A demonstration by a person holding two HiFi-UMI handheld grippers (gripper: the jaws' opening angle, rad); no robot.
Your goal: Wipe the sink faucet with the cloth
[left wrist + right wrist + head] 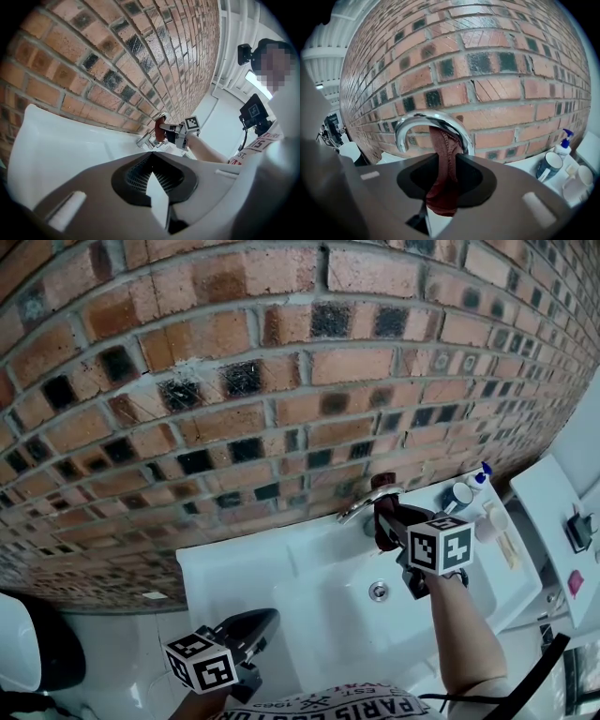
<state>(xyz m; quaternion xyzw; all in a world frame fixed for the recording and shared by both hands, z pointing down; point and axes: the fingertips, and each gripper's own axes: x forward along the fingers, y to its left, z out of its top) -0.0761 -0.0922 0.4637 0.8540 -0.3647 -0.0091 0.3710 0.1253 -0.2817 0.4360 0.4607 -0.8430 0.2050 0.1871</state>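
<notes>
A chrome arched faucet (417, 123) stands at the back of the white sink (319, 592), against the brick wall. My right gripper (446, 157) is shut on a dark red cloth (443, 180), whose upper end lies against the inside of the spout. In the head view the right gripper (386, 514) reaches over the basin to the faucet (358, 510). My left gripper (258, 622) hangs low at the sink's front left, shut and empty. The left gripper view shows the left gripper (152, 158) pointing across the sink at the faucet (144, 139) and cloth (160, 129).
A blue mug (548, 165), a spray bottle (563, 143) and a white cup (577, 180) stand on the sink's right ledge. The drain (378, 591) is in the basin's middle. A white counter (562, 512) is further right.
</notes>
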